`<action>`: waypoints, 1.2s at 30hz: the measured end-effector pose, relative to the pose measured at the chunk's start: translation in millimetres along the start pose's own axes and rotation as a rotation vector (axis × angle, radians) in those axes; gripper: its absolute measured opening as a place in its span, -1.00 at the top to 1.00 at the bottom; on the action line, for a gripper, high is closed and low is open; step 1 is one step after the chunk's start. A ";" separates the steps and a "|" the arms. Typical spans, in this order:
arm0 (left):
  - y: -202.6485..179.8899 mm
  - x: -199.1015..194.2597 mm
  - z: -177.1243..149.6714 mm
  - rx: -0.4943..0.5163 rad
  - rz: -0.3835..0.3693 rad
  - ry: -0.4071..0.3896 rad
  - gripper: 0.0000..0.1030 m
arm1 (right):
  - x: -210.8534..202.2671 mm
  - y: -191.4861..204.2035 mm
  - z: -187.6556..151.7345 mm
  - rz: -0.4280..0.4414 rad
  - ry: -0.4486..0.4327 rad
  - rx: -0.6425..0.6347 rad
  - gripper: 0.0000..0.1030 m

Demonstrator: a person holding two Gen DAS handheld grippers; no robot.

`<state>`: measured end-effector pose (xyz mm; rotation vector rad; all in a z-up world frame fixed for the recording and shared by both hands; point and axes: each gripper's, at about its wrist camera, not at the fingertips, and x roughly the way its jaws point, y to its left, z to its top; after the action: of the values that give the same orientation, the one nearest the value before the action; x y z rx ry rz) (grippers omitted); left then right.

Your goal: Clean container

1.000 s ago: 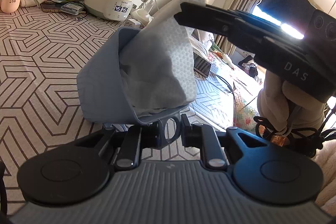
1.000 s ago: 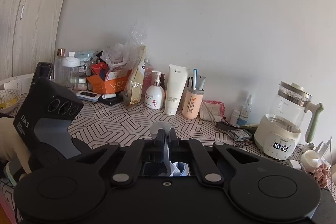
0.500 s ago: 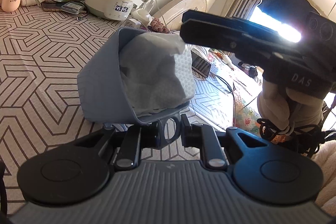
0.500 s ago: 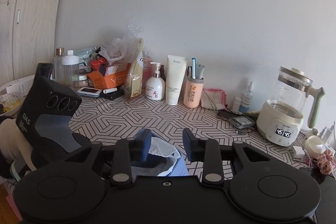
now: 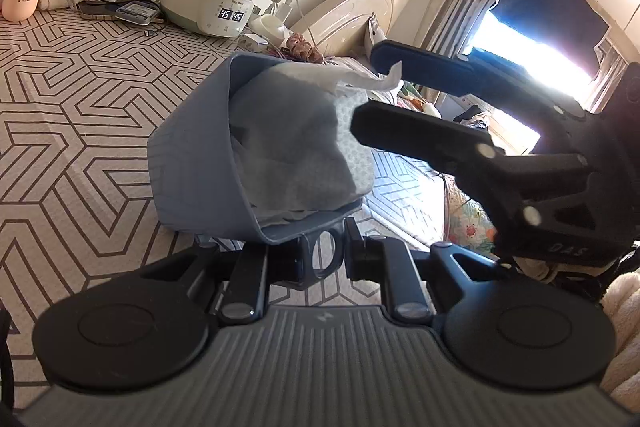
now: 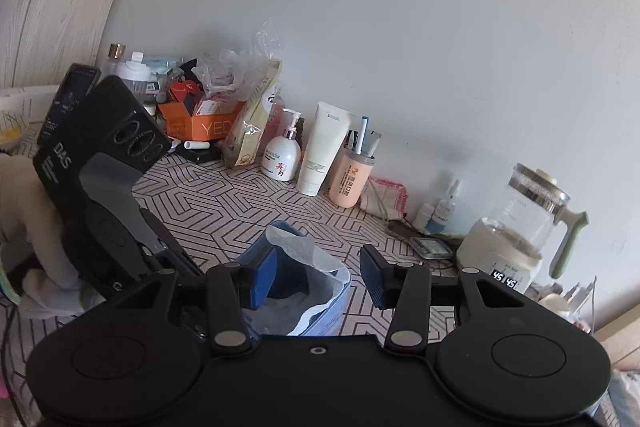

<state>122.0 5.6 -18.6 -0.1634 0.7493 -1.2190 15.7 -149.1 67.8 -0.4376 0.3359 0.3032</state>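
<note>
On the zigzag-pattern table [image 5: 72,99], the left gripper [image 5: 324,251] pinches the tilted blue container [image 5: 188,155] stuffed with a paper towel [image 5: 296,147], while the right gripper's [image 6: 316,283] jaws are opening, gripping nothing.

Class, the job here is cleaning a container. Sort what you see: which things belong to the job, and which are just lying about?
Part of the job:
- blue container
- white wipe stuffed inside it
- left gripper, clamped on the container's rim
- right gripper, jaws opening

Lying about:
- glass kettle
- lotion pump bottle
- peach toothbrush cup
- orange box
</note>
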 end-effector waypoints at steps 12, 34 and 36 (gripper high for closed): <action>0.4 0.4 -0.3 0.002 -0.008 0.009 0.69 | 9.2 -12.9 3.9 -0.010 -0.092 -0.015 1.00; 1.3 4.9 0.1 0.003 -0.019 0.025 0.69 | 25.0 9.9 5.2 0.092 -0.037 -0.245 0.27; 1.2 5.6 -0.1 0.003 -0.018 0.027 0.68 | 29.8 8.5 6.3 0.106 -0.031 -0.251 0.65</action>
<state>123.7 1.0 -21.7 -0.1517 0.7708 -1.2417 41.1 -132.5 58.8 -0.6623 0.2917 0.4579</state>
